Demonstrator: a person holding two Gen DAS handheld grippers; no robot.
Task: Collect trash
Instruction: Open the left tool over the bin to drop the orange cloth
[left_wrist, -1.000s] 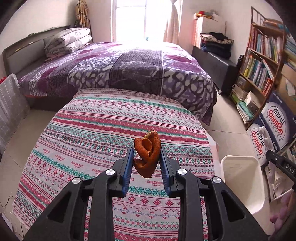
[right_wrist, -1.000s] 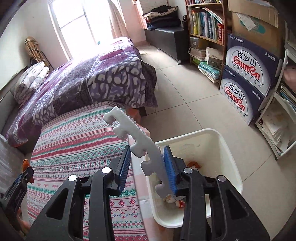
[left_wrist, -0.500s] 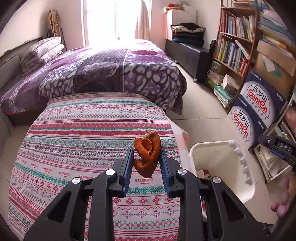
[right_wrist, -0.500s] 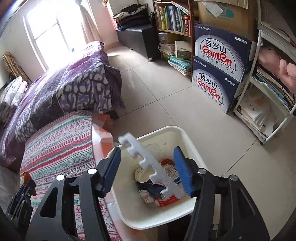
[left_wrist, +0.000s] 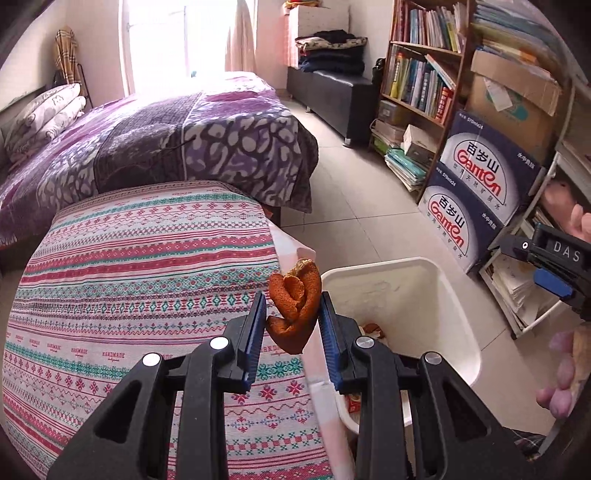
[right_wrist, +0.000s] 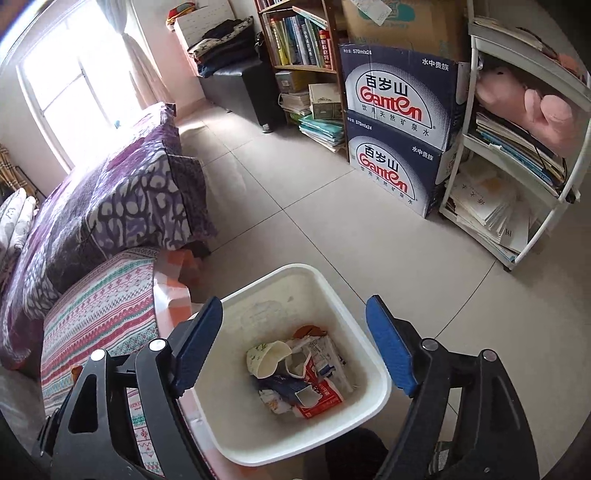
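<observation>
Working next to the bed (left_wrist: 155, 147) with the purple duvet, I've got the low table under its striped patterned cloth (left_wrist: 129, 280) on one side and the white plastic bin (right_wrist: 373, 373) on the floor touching its edge. Bin's already got a paper cup (right_wrist: 267, 358) and some torn wrappers (right_wrist: 317, 391) at the bottom. My right gripper (right_wrist: 295, 347) hangs right over the bin with its jaws spread wide and nothing between them. My left gripper (left_wrist: 291, 328) is clamped on a curled piece of orange peel (left_wrist: 295, 306), which sits above the table's edge, just beside the bin rim but not over the opening yet I think. Peel looks dried out, so I'd guess super light and kinda stiff, probably brittle at the curled edges, not slippery. Pads have it across the thick rolled middle, which seems like the right spot, since the thin tips would likely crack.
</observation>
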